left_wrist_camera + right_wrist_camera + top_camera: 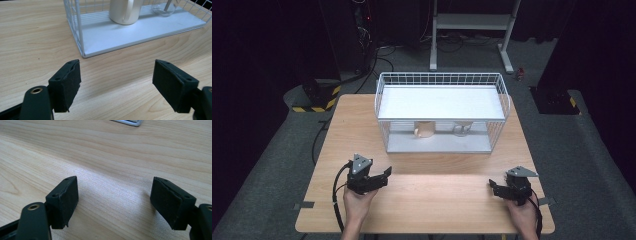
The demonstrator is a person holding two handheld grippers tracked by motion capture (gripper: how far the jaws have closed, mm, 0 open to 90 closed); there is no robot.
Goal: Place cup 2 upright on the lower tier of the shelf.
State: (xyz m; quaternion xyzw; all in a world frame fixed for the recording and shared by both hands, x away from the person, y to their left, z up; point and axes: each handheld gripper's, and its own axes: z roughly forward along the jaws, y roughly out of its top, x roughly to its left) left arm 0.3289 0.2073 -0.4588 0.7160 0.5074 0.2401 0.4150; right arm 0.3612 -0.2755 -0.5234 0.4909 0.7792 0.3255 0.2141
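A white wire rack (441,111) with a flat top shelf stands at the back middle of the wooden table (427,195). On its lower tray sit a cream mug (424,129) (125,11) and a clear glass (461,129) (163,7). My left gripper (379,179) (116,83) rests near the front left, open, nothing between its jaws, pointing toward the rack's near corner. My right gripper (498,188) (113,203) rests at the front right, open over bare wood.
The rack's white tray (120,37) lies a short way ahead of the left gripper; its corner (130,122) peeks in at the top of the right gripper view. A white metal stand (472,30) and cables lie on the floor behind the table.
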